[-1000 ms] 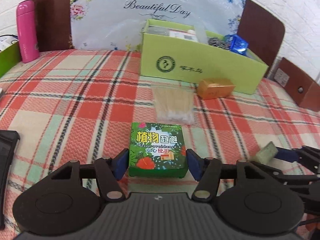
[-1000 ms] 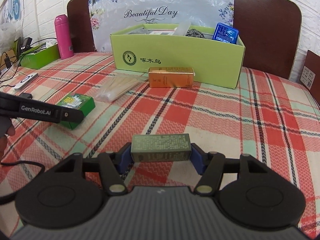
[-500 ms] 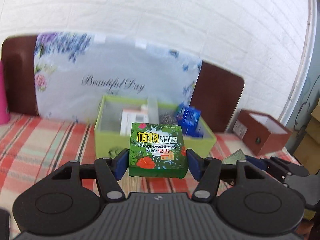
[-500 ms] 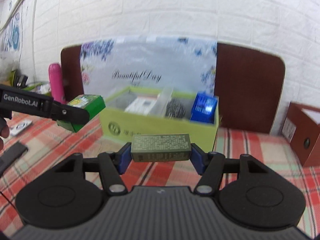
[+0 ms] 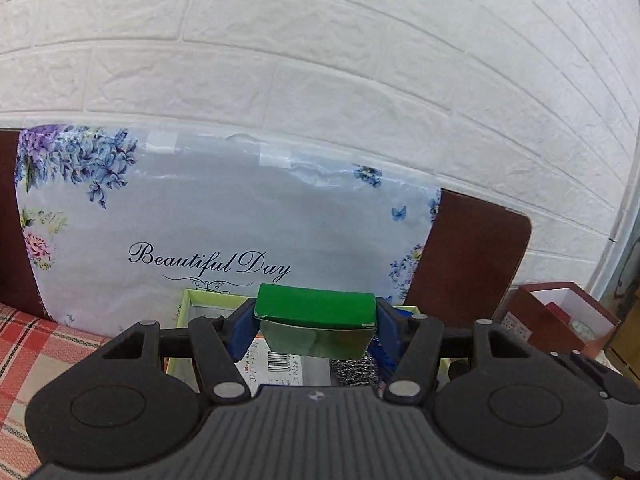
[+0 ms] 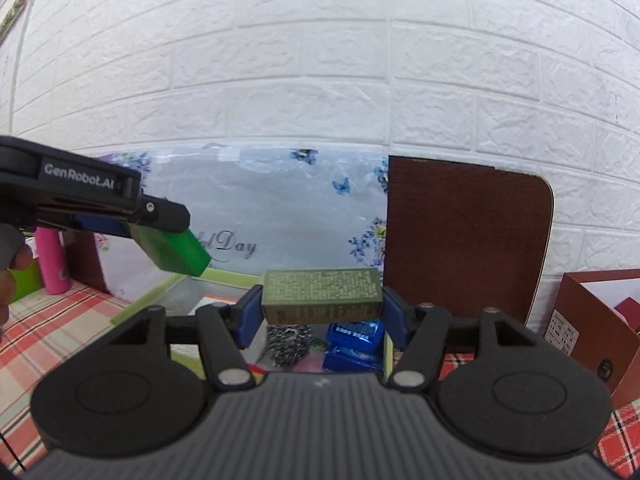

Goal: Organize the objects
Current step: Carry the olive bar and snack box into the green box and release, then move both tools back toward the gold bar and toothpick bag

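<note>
The green box sits just below the middle of the left wrist view, pinched from both sides by the blue pads of the left gripper; only its plain green end and shaded underside face the camera. Under it lies the open lime-green carton, whose rim shows at lower left of the box, with a white barcoded packet and a steel scourer inside. Behind stands a floral bag printed "Beautiful Day", leaning on a brown board against the white brick wall. At far lower left the red checked cloth shows; at far right, a red-brown box.

In the right wrist view, the left gripper reaches in from the left edge, with the green box clamped at its tip and tilted down over the carton's left rim. A pink flask stands at the left edge behind it. At centre, the olive box is gripped at both ends by the right gripper, level, above the carton's interior. Beneath it lie the scourer and blue packets. The brown board fills the right middle, and the red-brown box sits at far right on the cloth.
</note>
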### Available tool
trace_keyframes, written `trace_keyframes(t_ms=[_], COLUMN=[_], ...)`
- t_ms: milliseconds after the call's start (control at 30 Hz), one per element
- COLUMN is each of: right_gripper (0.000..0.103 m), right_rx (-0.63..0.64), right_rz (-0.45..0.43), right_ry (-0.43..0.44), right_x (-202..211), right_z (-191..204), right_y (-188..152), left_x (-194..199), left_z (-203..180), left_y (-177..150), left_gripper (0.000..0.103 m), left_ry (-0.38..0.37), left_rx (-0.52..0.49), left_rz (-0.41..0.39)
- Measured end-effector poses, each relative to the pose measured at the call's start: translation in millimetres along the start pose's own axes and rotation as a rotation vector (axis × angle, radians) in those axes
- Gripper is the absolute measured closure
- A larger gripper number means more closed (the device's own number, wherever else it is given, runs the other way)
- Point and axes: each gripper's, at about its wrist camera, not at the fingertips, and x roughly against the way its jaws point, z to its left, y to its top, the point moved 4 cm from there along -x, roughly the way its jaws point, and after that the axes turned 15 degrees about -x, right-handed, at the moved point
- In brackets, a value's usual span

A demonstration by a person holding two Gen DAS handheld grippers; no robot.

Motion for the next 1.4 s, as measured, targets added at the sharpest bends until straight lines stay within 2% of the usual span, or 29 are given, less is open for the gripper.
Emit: trace_keyframes(t_ms=[200, 233, 267, 333, 367, 400, 467, 700, 800, 900, 1033, 1233, 1400], right_gripper=[0.042, 0.042, 0.042, 0.037, 0.026, 0.016, 0.009, 0.001, 0.0, 0.0, 0.0, 0.0, 0.0], right_rx=[0.014, 0.016, 0.012, 0.009, 0.011, 0.012, 0.011, -0.01, -0.026, -0.056, -0.078, -0.098, -0.103], right_rz=[0.038, 0.046, 0.053, 0.091, 0.107, 0.097, 0.061, 0.055, 0.037, 0.056, 0.097, 0.192, 0.23], right_ry=[-0.045, -0.055, -0.055, -0.063, -0.078, -0.085, -0.086, -0.07, -0.058, -0.044, -0.039, -0.025, -0.022], right_x=[-45.4, -53.4, -62.3, -75.4, -77.4, -75.3, -65.9, -29.4, -4.4, 17.6, 43.9, 70.6, 87.4], right_z=[-5.0, -5.5, -5.4, -6.8, -7.4, -7.7, -8.4, -7.9, -6.7, -7.0, -6.8, -5.3, -2.6], right_y=[-17.6, -21.1, -25.5, -35.1, -39.5, -43.1, -48.9, -51.8, -48.4, -51.8, -67.9, -99.6, -115.7], left_x=[-44.2, -50.1, -53.5, -54.0, -51.1, -47.1, -36.1, 12.3, 37.5, 58.6, 80.0, 94.2, 103.5], left_z=[6.7, 8.3, 9.6, 11.4, 11.5, 11.3, 9.1, 0.8, -5.8, -13.1, -22.7, -28.2, -25.6], left_y=[-18.7, -23.8, -28.9, -38.5, -42.2, -44.8, -47.7, -47.8, -57.8, -75.9, -104.4, -136.9, -150.0], left_gripper=[0.039, 0.037, 0.026, 0.022, 0.022, 0.022, 0.022, 0.022, 0.02, 0.02, 0.02, 0.02, 0.02], left_ry=[0.021, 0.031, 0.039, 0.064, 0.066, 0.062, 0.062, 0.1, 0.105, 0.119, 0.099, 0.113, 0.147], left_rx=[0.004, 0.003, 0.002, -0.003, -0.007, -0.014, -0.026, -0.025, -0.027, -0.017, 0.02, 0.035, 0.046], left_rz=[0.039, 0.032, 0.031, 0.055, 0.063, 0.06, 0.036, 0.045, 0.062, 0.103, 0.15, 0.235, 0.268])
